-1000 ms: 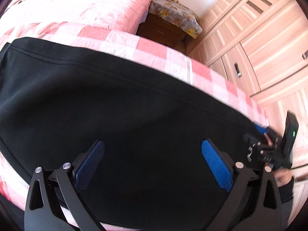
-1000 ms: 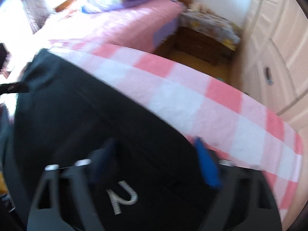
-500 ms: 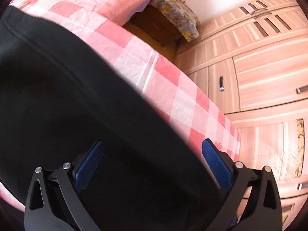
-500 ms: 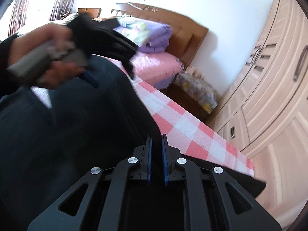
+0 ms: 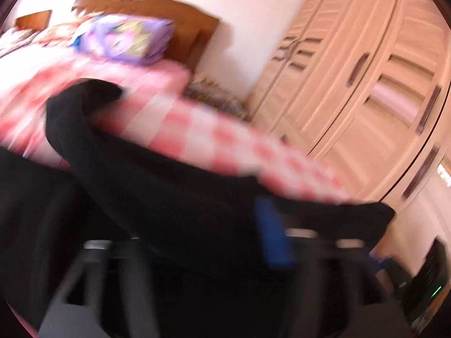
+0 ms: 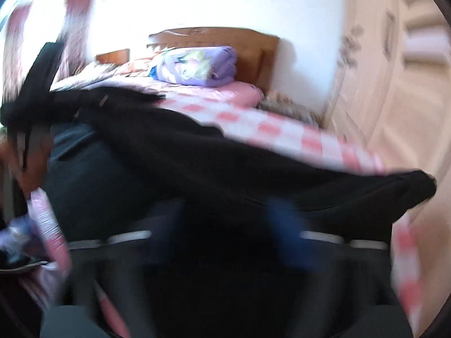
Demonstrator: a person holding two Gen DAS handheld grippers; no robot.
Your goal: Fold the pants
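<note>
Black pants (image 5: 157, 186) are seen on a pink-and-white checked bed (image 5: 225, 140). Blue pads are shown on the fingers (image 5: 272, 236). A purple pillow (image 6: 197, 66) is patterned with yellow.

A home bedroom: a bed (image 5: 157, 84) with wooden headboard (image 6: 248, 48), folded purple quilt (image 6: 197, 66), and louvred wooden wardrobe (image 5: 366, 90).

A pink-and-white checked bedspread (image 5: 225, 140) covers the near surface. Beyond it stands a bed with a pink quilt (image 6: 220, 91) and a wooden headboard (image 5: 169, 25). A folded purple floral blanket (image 6: 197, 66) lies on the quilt, just before the headboard. Beside the bed stands a nightstand under a flowered cloth (image 5: 217, 98). A light wooden wardrobe (image 5: 366, 84) with dark handles fills the right side, against a white wall (image 6: 225, 2).
</note>
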